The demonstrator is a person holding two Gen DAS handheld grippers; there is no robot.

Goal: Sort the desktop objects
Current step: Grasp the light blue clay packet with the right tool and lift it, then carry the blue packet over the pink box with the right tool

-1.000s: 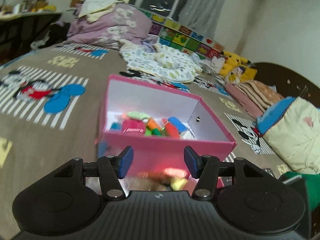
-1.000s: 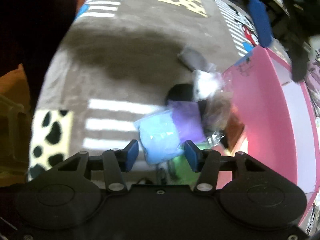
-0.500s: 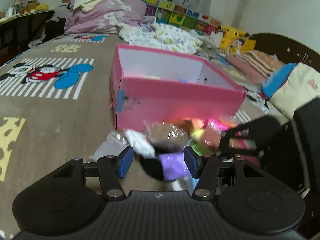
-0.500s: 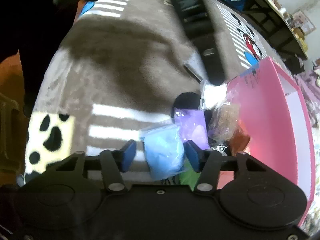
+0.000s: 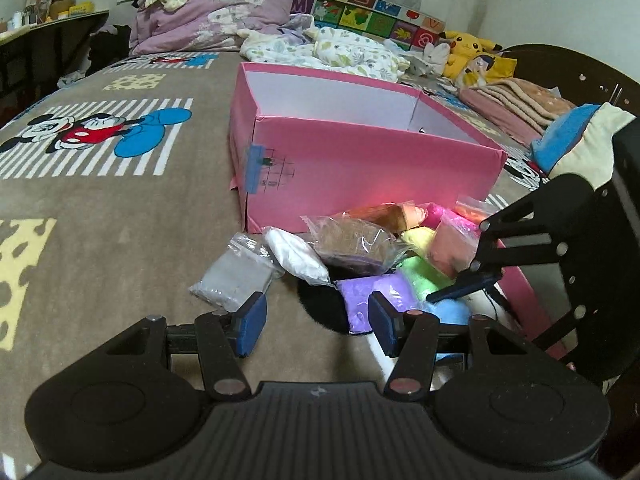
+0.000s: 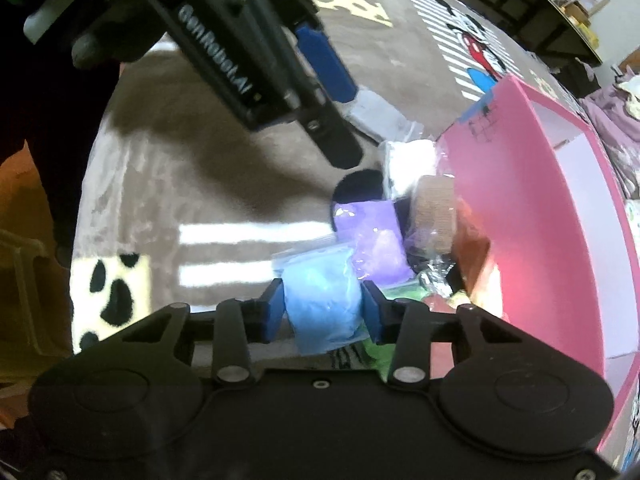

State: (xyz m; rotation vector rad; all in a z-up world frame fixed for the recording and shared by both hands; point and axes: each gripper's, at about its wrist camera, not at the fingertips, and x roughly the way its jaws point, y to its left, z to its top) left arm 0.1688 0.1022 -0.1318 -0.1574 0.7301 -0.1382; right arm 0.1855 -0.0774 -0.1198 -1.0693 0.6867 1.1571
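Observation:
A pile of small plastic bags of coloured clay lies on the carpet against the front of a pink box. The pile holds a grey bag, a white bag, a brown bag, a purple bag and a green bag. My right gripper is closing, and its pads press both sides of a light blue bag at the near edge of the pile. My left gripper hangs open just short of the pile, with nothing between its fingers. A black round thing lies beyond its gap.
The box stands on a grey cartoon-print carpet. Bedding, baby clothes and plush toys are heaped behind it. Folded blankets and a pillow lie at the right. The left gripper's fingers cross the top of the right wrist view.
My left gripper has sunk from above the box to the pile in front of it. My right gripper's pads have closed in on the light blue bag.

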